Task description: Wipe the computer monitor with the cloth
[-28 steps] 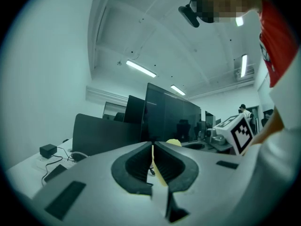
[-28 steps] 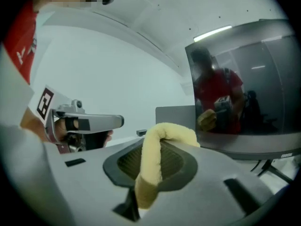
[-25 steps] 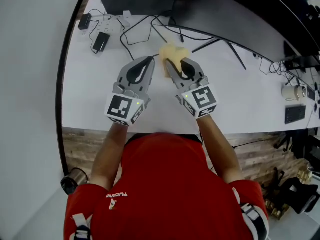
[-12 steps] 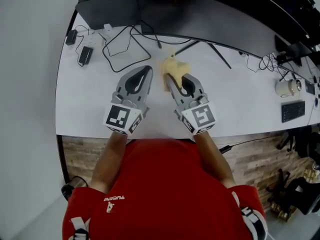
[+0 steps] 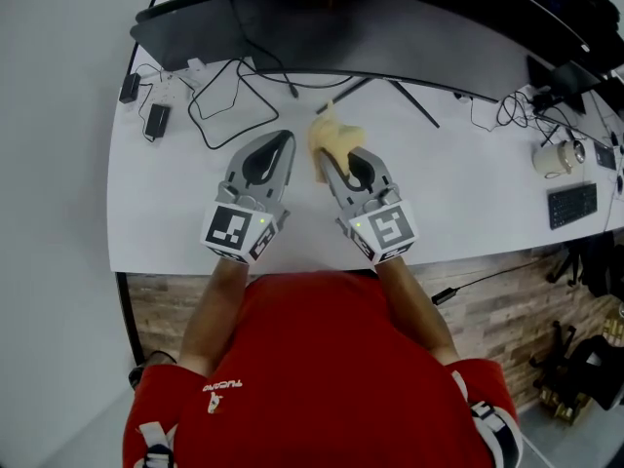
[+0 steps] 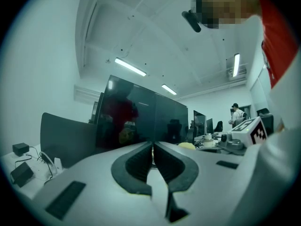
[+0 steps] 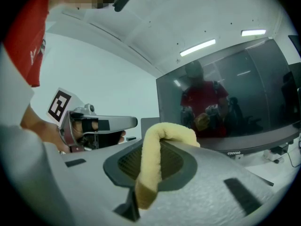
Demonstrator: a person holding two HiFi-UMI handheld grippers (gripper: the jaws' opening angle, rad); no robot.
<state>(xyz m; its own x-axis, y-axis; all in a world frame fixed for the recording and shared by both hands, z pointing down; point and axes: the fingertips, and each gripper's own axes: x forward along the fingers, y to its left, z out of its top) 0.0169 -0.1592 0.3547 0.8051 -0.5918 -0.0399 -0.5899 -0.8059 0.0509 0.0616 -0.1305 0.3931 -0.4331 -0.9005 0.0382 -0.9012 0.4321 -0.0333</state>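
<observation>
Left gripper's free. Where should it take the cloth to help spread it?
Probably the bunched end of the cloth that sticks out past the right gripper tips; the rest is clamped between those jaws. Come in from the left, where the left gripper sits alongside. Its jaws are shut, so open them first.

The white desk (image 5: 468,203) has black wires (image 5: 219,100) looping over its far left part, and a black plug box (image 5: 156,120) lies beside them near the left edge. Far over on the right stands a white cup (image 5: 551,157), and a small black keyboard (image 5: 573,205) lies near it, closer to the front. Brown wood planks (image 5: 497,295) show under the near edge of the desk. Long bright lights (image 6: 130,67) shine on the ceiling, and a person (image 6: 236,113) stands far back in the room.
</observation>
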